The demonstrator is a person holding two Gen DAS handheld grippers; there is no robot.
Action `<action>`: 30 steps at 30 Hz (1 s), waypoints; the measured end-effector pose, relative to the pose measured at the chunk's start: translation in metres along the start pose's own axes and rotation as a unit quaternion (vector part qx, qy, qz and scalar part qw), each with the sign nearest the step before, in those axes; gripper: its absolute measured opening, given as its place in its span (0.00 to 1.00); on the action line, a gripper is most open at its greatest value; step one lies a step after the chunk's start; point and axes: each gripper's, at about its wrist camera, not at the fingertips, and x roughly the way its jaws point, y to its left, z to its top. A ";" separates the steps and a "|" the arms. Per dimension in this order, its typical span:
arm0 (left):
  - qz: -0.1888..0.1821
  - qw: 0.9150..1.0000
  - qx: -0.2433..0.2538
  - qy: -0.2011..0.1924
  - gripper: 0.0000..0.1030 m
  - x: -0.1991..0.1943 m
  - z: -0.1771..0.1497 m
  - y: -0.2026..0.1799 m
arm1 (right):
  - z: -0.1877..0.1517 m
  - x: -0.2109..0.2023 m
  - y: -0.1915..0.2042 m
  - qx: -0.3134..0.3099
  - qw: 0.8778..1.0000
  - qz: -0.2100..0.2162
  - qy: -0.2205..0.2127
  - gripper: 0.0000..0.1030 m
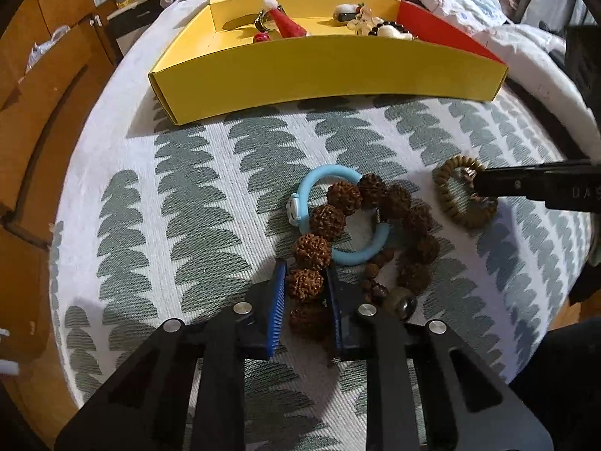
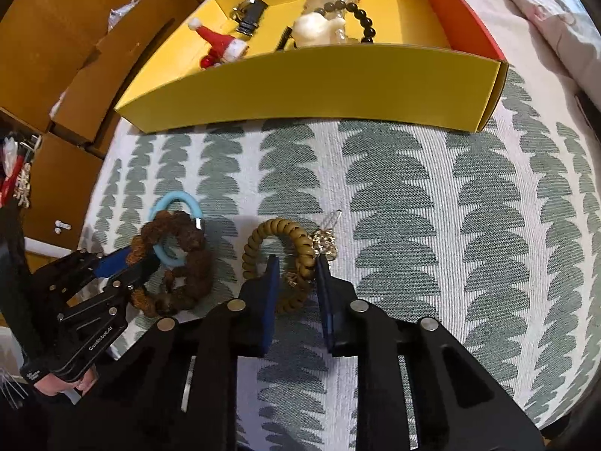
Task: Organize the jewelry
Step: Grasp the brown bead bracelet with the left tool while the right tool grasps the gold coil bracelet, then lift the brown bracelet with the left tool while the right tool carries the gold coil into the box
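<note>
So right up close, the left gripper (image 1: 305, 285) has its blue pads squeezed onto one knobbly bead of the brown seed bracelet (image 1: 345, 197), with the jaws narrow and the bead wedged between them. That bracelet lies in a loop on the patterned cloth (image 1: 210, 195), tangled over a light blue band (image 1: 326, 178) that has a small white charm on its side. Some smaller dark beads sit just beside the gripper's right finger, though they're in shadow and I can't really tell whether they belong to the same string.

Over on the right, the right gripper (image 2: 296, 278) is pinched onto the near side of the olive coil hair tie (image 2: 280, 227), pads against the coil. A little silvery clip (image 2: 326, 238) touches that tie.

Farther back, well apart from both, is the yellow box (image 1: 319, 75) with one red end wall. Inside it are a red santa hat charm (image 1: 287, 22), a black bead bracelet (image 2: 362, 18) and a chunky white figure (image 2: 313, 26).
</note>
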 end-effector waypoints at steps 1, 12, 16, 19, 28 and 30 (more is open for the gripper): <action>-0.009 1.000 -0.003 -0.003 0.20 -0.003 0.001 0.001 | 0.000 -0.002 0.000 0.000 1.000 0.005 -0.002 0.17; -0.056 0.998 -0.010 -0.041 0.20 -0.031 0.008 0.004 | 0.001 -0.020 0.008 -0.006 0.999 0.048 -0.019 0.16; -0.068 0.996 -0.014 -0.049 0.20 -0.035 0.013 0.003 | 0.002 -0.016 0.013 -0.010 0.998 0.058 -0.010 0.16; -0.070 0.996 -0.010 -0.049 0.20 -0.034 0.015 0.000 | 0.002 -0.005 0.017 -0.012 0.998 0.055 0.003 0.16; -0.072 0.996 -0.007 -0.045 0.20 -0.031 0.014 -0.003 | 0.004 0.017 0.025 -0.019 0.999 0.037 0.020 0.22; -0.072 0.996 -0.003 -0.046 0.20 -0.030 0.014 -0.005 | 0.004 0.017 0.025 -0.020 0.999 0.037 0.017 0.22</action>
